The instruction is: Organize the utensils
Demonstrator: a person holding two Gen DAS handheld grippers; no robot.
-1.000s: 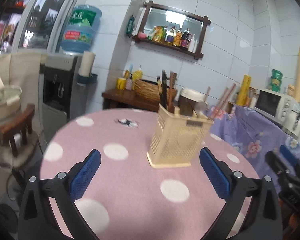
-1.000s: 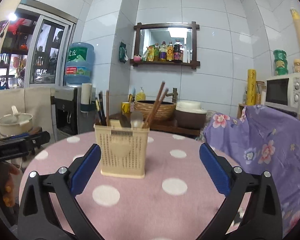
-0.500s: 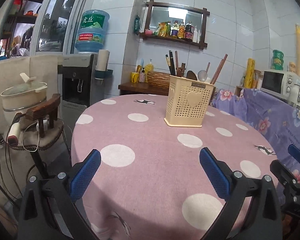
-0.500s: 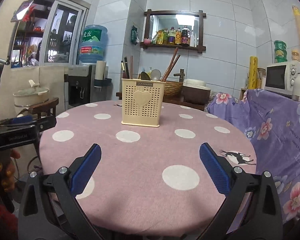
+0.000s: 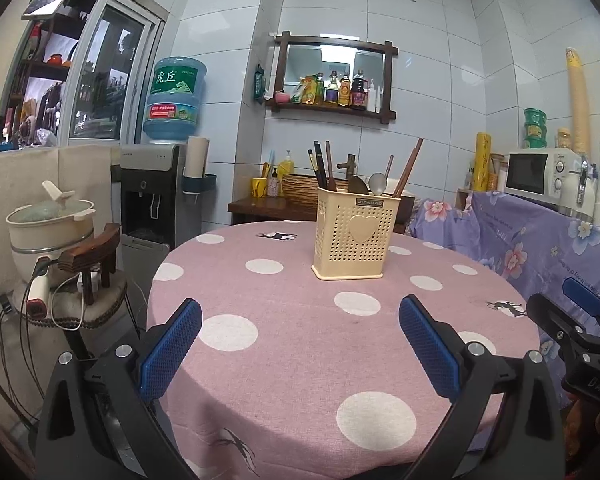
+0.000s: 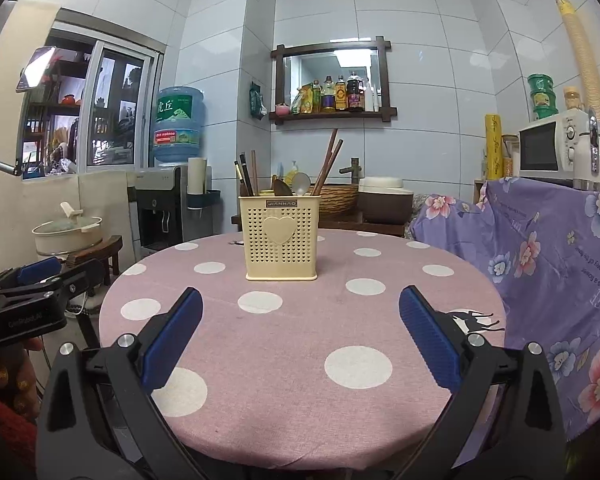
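Looking forward from the left wrist, the left claw [image 5: 300,340] hovers over the near edge of the round desk [image 5: 300,380], released, its blue pads [image 5: 172,354] spread wide with nothing between them. The cream utensil holder [image 5: 354,236] stands upright on the pink dotted cloth toward the far side of the desk, well apart from the claw. It holds dark chopsticks [image 5: 320,168] at its left, a metal spoon [image 5: 378,184] near the middle, and brown chopsticks [image 5: 408,168] leaning right. The right claw [image 5: 580,320] shows at the right margin, beyond the desk edge. A water dispenser [image 5: 152,200] stands against the far wall at left.

From the right wrist, the right claw [image 6: 300,336] is likewise released and empty above the near part of the desk [image 6: 300,400]. The utensil holder [image 6: 282,238] stands upright, slightly left of centre, its heart emblem facing the camera. The left claw [image 6: 40,276] appears at the left margin, beside the desk; its jaw gap cannot be judged here. A microwave [image 6: 552,146] rests at right above a floral cloth [image 6: 540,260].
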